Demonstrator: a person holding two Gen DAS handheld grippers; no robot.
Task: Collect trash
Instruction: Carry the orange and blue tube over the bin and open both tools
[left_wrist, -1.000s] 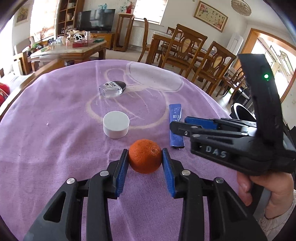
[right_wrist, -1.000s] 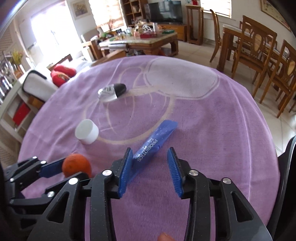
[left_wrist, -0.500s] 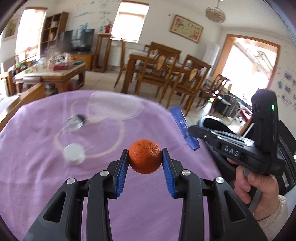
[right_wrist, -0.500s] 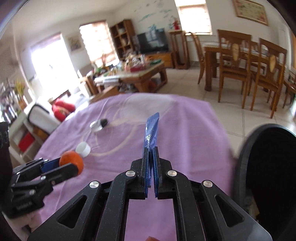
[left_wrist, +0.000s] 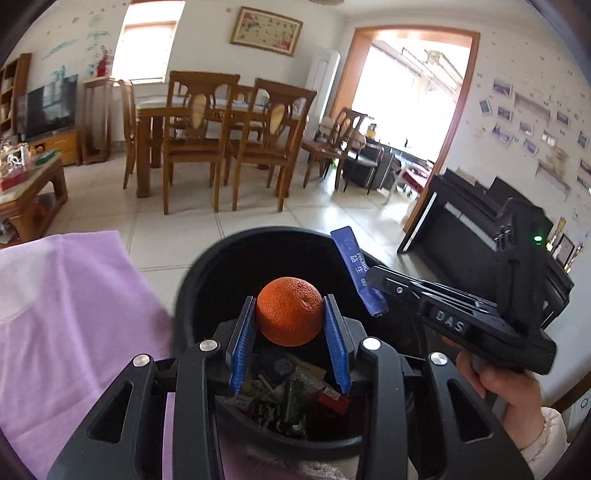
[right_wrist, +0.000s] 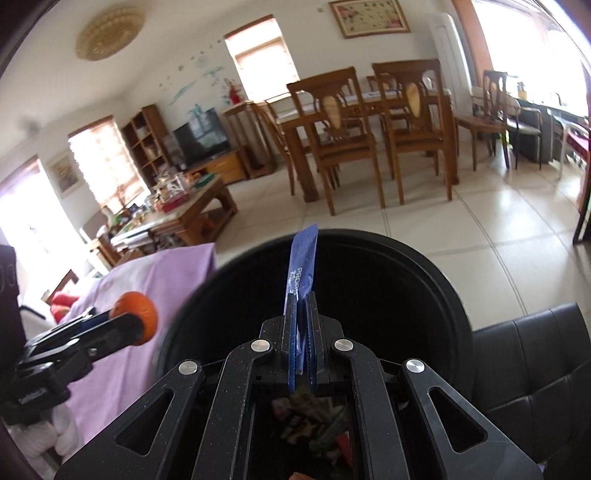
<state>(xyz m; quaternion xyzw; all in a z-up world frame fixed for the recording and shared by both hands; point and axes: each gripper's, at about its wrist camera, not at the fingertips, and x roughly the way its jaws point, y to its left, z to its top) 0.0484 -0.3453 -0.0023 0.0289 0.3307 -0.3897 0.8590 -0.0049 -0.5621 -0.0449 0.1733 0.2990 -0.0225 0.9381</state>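
My left gripper is shut on an orange and holds it over the open black trash bin. The right gripper is shut on a flat blue sachet that sticks up between its pads, also above the bin. In the left wrist view the right gripper comes in from the right with the sachet angled upward. In the right wrist view the left gripper with the orange shows at the left. Wrappers and other rubbish lie at the bin's bottom.
The purple-covered table lies to the left of the bin. A black leather seat is on the bin's right. Wooden dining chairs and a dining table stand across the tiled floor. A dark piano stands by the right wall.
Both grippers swung right from the purple table to above the trash bin. The right gripper closed on the blue sachet and lifted it. The left one kept hold of the orange.
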